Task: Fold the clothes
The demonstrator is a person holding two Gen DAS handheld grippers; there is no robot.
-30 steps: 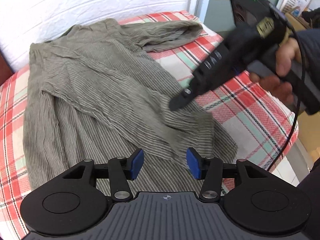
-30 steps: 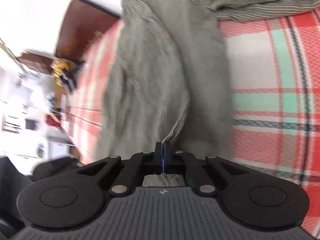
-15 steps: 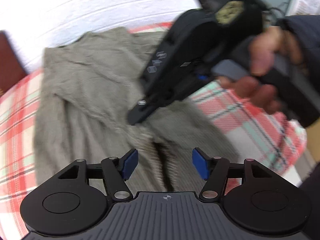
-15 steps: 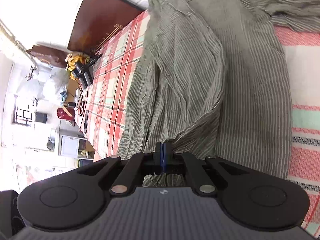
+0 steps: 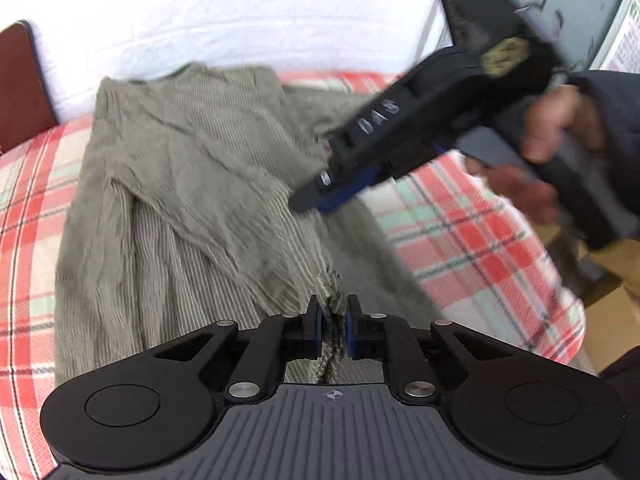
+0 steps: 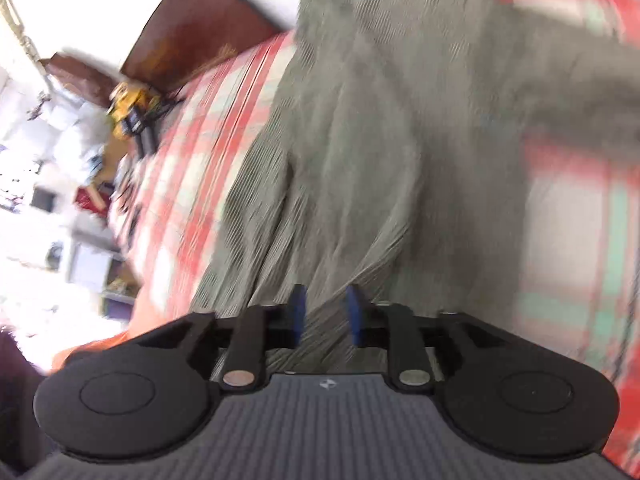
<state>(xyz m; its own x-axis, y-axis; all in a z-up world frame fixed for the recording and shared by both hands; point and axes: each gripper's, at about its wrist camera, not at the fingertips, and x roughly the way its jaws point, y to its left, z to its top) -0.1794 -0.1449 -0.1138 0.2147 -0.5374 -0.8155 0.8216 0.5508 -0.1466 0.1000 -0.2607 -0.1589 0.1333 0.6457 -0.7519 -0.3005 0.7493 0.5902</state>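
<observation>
Grey-green striped fabric is lying spread across the bed (image 5: 472, 240), which is wearing a red, white and mint plaid sheet; this is the garment (image 5: 192, 184) to be folded, and it is reaching from the near edge up toward the white wall (image 5: 240, 12). A dark wooden headboard (image 5: 20, 84) is showing at the left of the left wrist view.

The left tool (image 5: 331, 322) is closing its jaws, and its blue pads are already pinching a bunched ridge of the garment's near edge between them, the cloth rising slightly into the grip.

The right tool (image 5: 320, 200) is hanging over the middle of the garment, held by a hand (image 5: 556, 148) in a dark sleeve, and is pointing down and leftward in the left wrist view. In its own blurred view the right tool (image 6: 326, 314) is opening its jaws; the blue pads are standing apart with striped cloth visible behind the gap, and no fabric is pressing against either pad. Cluttered furniture is smearing past at the left of that view
</observation>
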